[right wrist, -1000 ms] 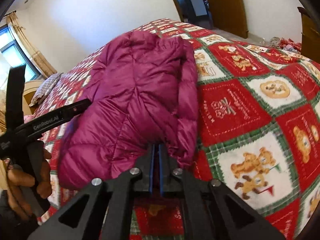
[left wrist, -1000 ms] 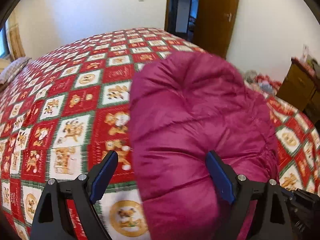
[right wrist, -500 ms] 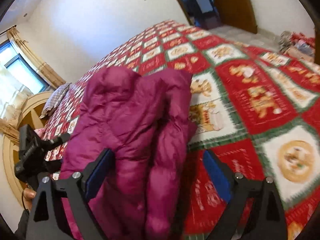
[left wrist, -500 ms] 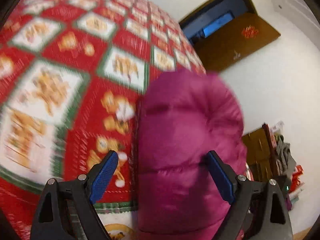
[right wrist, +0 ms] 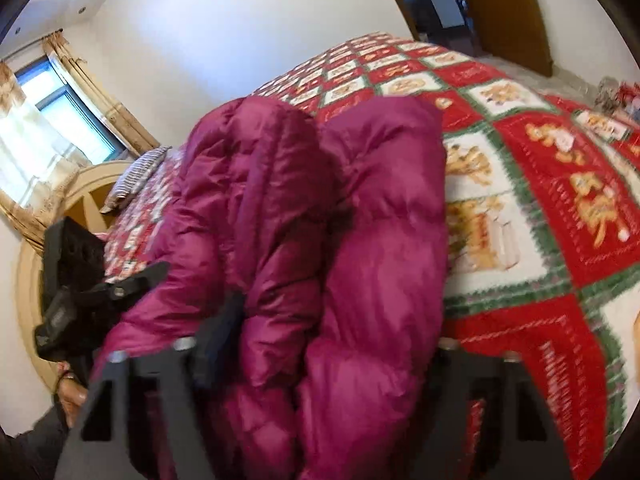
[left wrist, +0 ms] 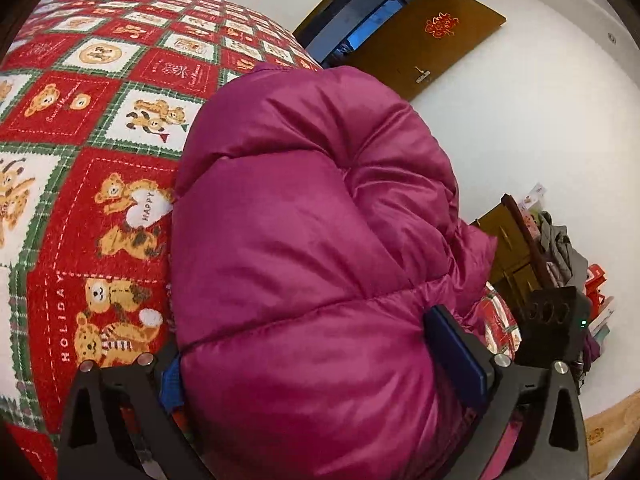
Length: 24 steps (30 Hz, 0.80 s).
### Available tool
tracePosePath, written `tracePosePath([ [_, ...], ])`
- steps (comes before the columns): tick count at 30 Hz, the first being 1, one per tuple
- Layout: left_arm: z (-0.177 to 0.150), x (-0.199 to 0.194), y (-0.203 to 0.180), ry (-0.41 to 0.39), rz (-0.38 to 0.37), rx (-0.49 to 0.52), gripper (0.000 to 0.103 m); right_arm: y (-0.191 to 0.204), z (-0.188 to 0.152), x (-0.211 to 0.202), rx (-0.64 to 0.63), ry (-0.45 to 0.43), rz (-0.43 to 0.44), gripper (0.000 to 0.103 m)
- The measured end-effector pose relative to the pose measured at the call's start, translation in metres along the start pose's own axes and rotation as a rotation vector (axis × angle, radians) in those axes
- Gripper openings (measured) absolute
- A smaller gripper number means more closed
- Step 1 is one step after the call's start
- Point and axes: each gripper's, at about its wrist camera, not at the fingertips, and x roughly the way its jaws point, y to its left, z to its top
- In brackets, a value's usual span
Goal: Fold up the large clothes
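Because it is puffy and quilted, the magenta down jacket (left wrist: 320,248) will likely feel light, springy and slick, and a hold on a seam or hem edge would probably grip best. It lies bunched at the near edge of the bed (left wrist: 100,128). The left tongs (left wrist: 320,364) are spreading wide around its bulk; the right tongs (right wrist: 332,360) are closing with folds between them. Far across the quilt there is open room.
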Motion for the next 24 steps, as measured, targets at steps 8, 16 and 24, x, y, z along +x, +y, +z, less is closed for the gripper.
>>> tracePosePath([
  [8,-0.023,-0.035,-0.005,0.013,0.016,-0.013,0.085,0.043,-0.032,-0.018,0.011,0.018,-0.054,0.034],
  [16,-0.074,-0.081,-0.023,0.051,-0.062,-0.047,0.084,0.08,-0.086,-0.085,0.056,-0.05,-0.047,0.029],
  [24,-0.079,-0.065,-0.125,0.086,-0.166,0.102,0.085,0.057,-0.097,-0.201,0.093,-0.216,-0.103,0.029],
])
